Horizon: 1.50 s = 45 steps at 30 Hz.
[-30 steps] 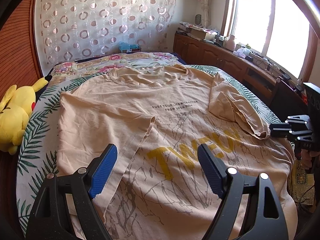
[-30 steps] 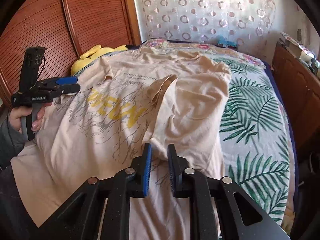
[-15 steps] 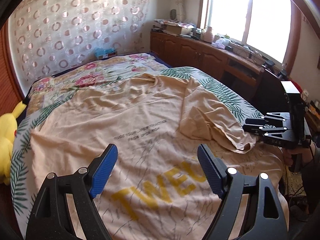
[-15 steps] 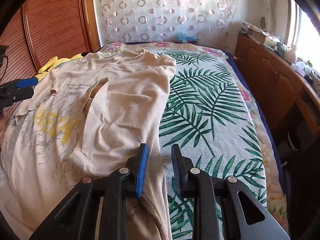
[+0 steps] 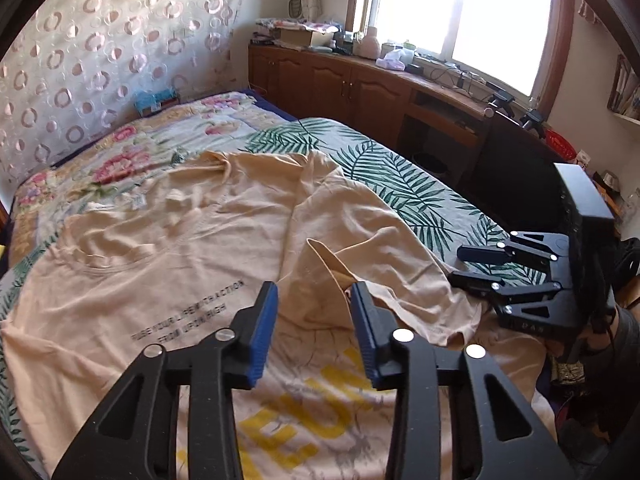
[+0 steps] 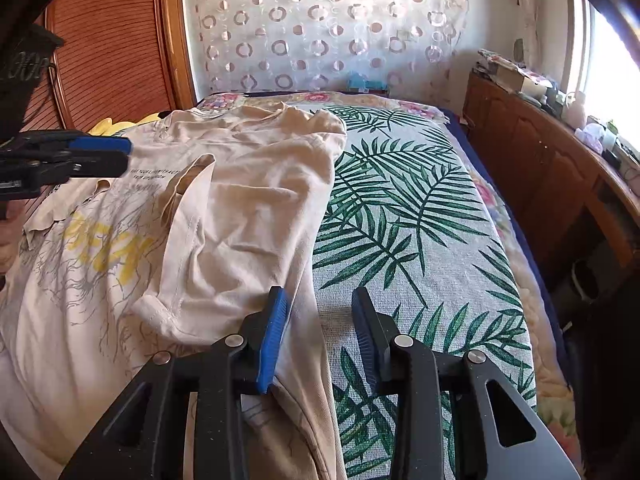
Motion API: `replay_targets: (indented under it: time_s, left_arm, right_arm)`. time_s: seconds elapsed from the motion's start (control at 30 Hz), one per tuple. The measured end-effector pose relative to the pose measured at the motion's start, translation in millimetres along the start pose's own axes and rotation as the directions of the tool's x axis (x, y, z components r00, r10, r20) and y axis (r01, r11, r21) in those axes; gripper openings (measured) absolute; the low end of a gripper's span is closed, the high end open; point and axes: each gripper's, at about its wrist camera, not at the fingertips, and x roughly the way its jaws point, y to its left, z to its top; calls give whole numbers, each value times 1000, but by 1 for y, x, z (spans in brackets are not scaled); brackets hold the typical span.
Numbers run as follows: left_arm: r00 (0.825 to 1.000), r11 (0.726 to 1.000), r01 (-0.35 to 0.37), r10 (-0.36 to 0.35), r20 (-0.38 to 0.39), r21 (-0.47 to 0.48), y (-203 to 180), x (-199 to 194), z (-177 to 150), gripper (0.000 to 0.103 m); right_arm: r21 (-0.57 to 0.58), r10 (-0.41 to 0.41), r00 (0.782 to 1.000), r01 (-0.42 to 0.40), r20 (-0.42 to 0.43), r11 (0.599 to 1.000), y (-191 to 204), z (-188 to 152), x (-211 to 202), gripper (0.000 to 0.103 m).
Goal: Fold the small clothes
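A beige T-shirt [image 5: 168, 272] with yellow letters and small black print lies spread on the bed. Its right sleeve [image 5: 360, 240] is folded inward over the chest. My left gripper [image 5: 314, 300] is open, above the shirt's middle, near the folded sleeve's edge. My right gripper [image 6: 320, 308] is open and empty, over the shirt's right side edge [image 6: 304, 280]. The right gripper also shows in the left wrist view [image 5: 480, 266] at the right. The left gripper shows in the right wrist view [image 6: 116, 156] at the left; the shirt [image 6: 248, 200] lies below it.
The bed has a palm-leaf cover [image 6: 400, 220] and a floral quilt [image 5: 132, 152] at the head. A wooden cabinet [image 5: 360, 84] with clutter runs under the window on the right. A wooden panel wall [image 6: 104, 48] and a yellow plush toy [image 6: 108, 124] are on the left.
My left gripper has narrowed and turned toward the folded sleeve. My right gripper has let go of the shirt, opened wider and moved right to the shirt's side edge.
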Motion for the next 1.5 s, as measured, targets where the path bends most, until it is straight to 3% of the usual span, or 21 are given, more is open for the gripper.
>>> replay_targets:
  time_s: [0.33,0.43,0.5,0.57,0.67,0.97,1.33,1.4,1.5]
  left_arm:
    - [998,998,35,-38,-55,-56,-4,38,7,37]
    - [998,999,14,-17,-66,-40,-7,44,6,37]
    - [997,1000,-13,12,-79,-19,-9,46,3,27]
    - [996,999,-39,40,-80,7,-10,46,1,7]
    - [997,998,-49,50,-56,25,-9,34,-3,4]
    - [996,995,-92,92,19,27,8,-7,-20,3]
    - [987,986,-163,163,0,-19,39,-11,-43,4]
    - [986,986,-164,164,2,-32,44,-13,-44,8]
    - [987,985,-155,158,29,-70,52,-24,-46,23]
  right_arm:
    - [-8,7,1000,-7,5,1000,-3,-1,-2,36]
    - [-9,8,1000,-8,6,1000,-3,-1,-2,36]
    - [-10,7,1000,-7,5,1000,-3,-1,-2,36]
    - [-9,7,1000,-7,6,1000,-4,-1,-2,36]
    - [-9,8,1000,-8,6,1000,-4,-1,-2,36]
    - [-10,9,1000,-9,6,1000,-4,-1,-2,36]
    - [-11,10,1000,-10,6,1000,-4,-1,-2,36]
    - [-11,10,1000,-10,6,1000,-4,-1,-2,36]
    - [-9,13,1000,-13,6,1000,-4,-1,-2,36]
